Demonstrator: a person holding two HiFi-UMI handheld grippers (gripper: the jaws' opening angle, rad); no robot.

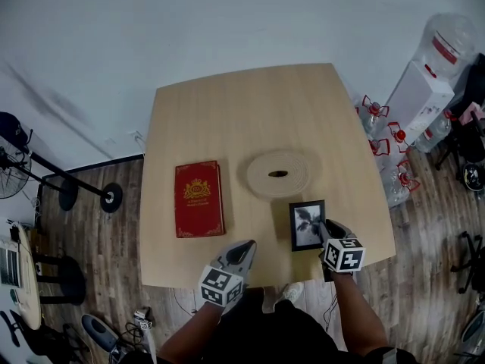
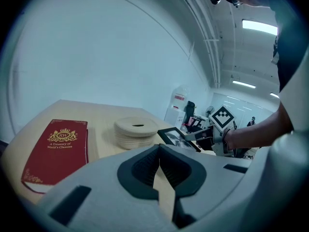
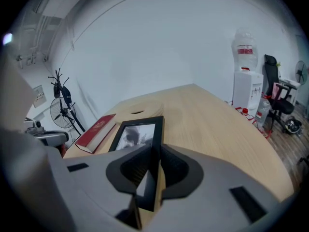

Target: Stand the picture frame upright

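The black picture frame (image 1: 307, 224) is near the table's front right edge, its picture facing up. My right gripper (image 1: 324, 232) is shut on the frame's right edge. In the right gripper view that edge runs between the jaws (image 3: 155, 153) and the picture frame (image 3: 137, 133) stretches away ahead. The left gripper view shows the picture frame (image 2: 176, 137) slightly tilted in the right gripper (image 2: 200, 135). My left gripper (image 1: 246, 247) hovers at the front edge, left of the frame, shut with nothing in it (image 2: 159, 151).
A red book (image 1: 199, 199) lies left of centre on the wooden table (image 1: 227, 112). A round coiled wooden disc (image 1: 278, 173) sits just behind the frame. A water dispenser (image 1: 418, 97) and bottles stand off the table's right side, a fan stand (image 1: 68, 180) to the left.
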